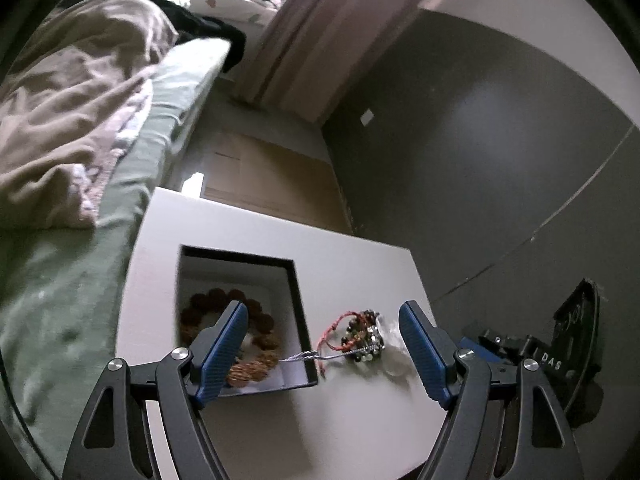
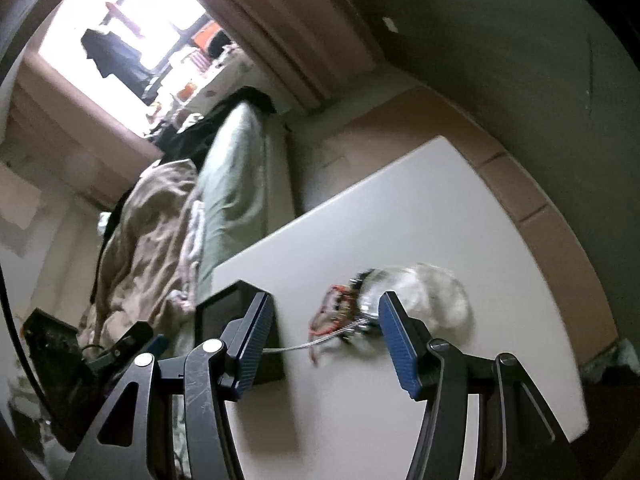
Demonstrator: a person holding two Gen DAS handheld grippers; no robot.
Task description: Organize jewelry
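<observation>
A black open box [image 1: 298,300] with a white inside stands on the white table [image 1: 352,264]. A brown beaded bracelet [image 1: 264,320] lies in it. To the right of the box lies a pile of bracelets [image 1: 360,338] with dark beads and red cord, and a silver chain [image 1: 304,356] runs from it over the box rim. A clear plastic bag [image 1: 394,364] lies beside the pile. My left gripper [image 1: 322,344] is open above the box edge and pile, holding nothing. My right gripper [image 2: 324,328] is open around the pile [image 2: 344,308], with the bag [image 2: 428,292] and box [image 2: 236,316] in view.
A bed with a green sheet [image 1: 80,264] and beige blanket [image 1: 72,120] runs along the table's left side. A dark wall [image 1: 480,152] stands to the right. Tan floor [image 1: 272,176] and a curtain [image 1: 304,32] lie beyond the table. The other gripper [image 1: 560,344] shows at lower right.
</observation>
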